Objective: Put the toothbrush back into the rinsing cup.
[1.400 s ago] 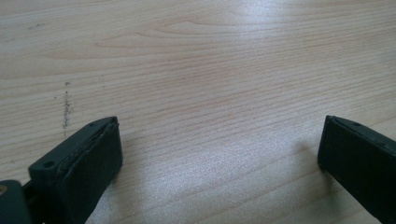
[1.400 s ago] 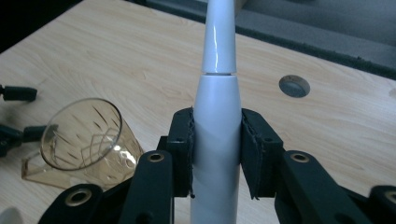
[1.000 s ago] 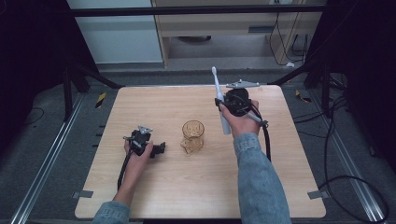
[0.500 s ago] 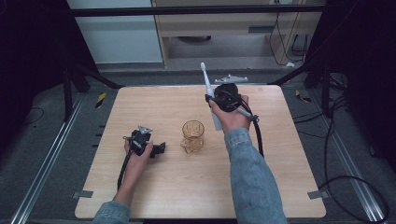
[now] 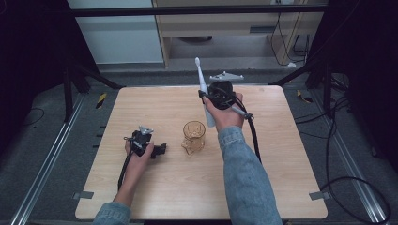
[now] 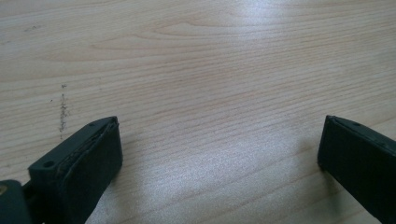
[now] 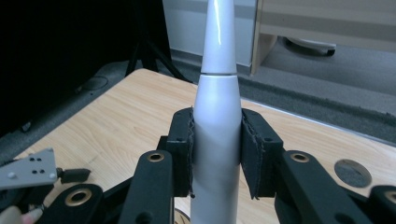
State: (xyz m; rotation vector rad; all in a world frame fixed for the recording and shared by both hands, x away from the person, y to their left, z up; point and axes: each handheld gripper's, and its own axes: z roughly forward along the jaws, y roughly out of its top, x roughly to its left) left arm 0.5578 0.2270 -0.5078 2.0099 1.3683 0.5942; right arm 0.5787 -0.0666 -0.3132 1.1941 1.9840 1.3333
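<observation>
My right gripper point(image 5: 206, 96) is shut on a white electric toothbrush point(image 5: 204, 93), held upright with its brush head pointing up and away, above the far middle of the wooden table point(image 5: 281, 154). In the right gripper view the two pads press the toothbrush point(image 7: 217, 135) handle from both sides, right gripper point(image 7: 216, 154). An amber glass cup point(image 5: 194, 136) stands on the table just below and left of the toothbrush's lower end. My left gripper point(image 5: 159, 150) rests on the table left of the cup, jaws wide open over bare wood, left gripper point(image 6: 219, 154).
The table's far edge lies just behind the right hand. Black frame posts point(image 5: 70, 79) and cables point(image 5: 338, 154) run around the table on the floor. A cabinet point(image 5: 225, 28) stands beyond the far edge.
The right hand carried the toothbrush leftward and a little away, its head tilting left, so it now hangs nearer the cup. The left gripper stayed where it was.
</observation>
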